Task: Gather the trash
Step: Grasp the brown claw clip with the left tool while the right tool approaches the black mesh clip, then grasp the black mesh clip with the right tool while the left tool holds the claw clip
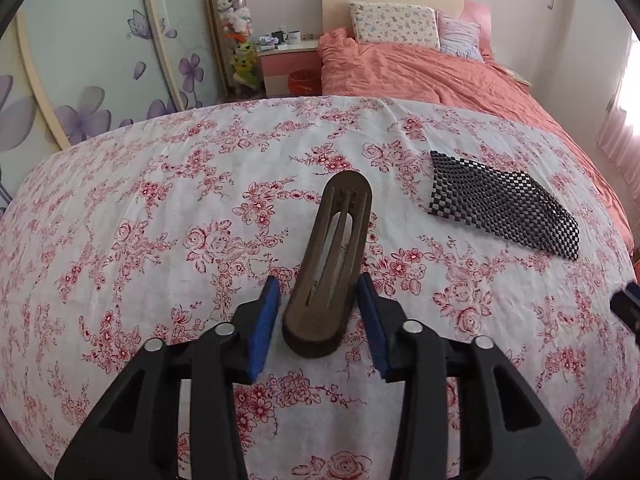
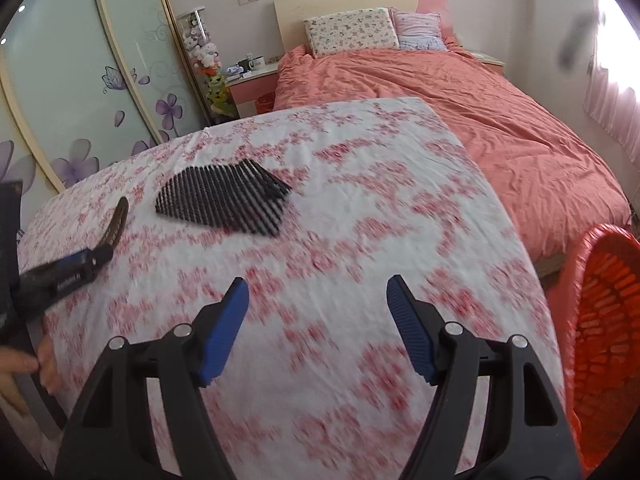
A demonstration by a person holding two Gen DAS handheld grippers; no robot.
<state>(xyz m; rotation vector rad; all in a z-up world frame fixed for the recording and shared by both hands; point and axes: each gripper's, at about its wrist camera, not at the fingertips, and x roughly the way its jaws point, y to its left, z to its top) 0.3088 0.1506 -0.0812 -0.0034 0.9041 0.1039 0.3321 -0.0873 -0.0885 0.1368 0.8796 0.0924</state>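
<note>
With the brown slotted piece [image 1: 328,268] on the floral cloth [image 1: 160,220] between the left gripper [image 1: 318,292]'s spread, seemingly untouching jaws, pickup was underway; closing came next, the right gripper [image 2: 318,304] gaping empty.

floral tablecloth [image 1: 160,208], salmon bed [image 1: 420,68], possibly plush toys [image 1: 240,28]

bare cloth [image 2: 360,208] ahead (checkered mat [image 2: 224,200] lies left).
</note>
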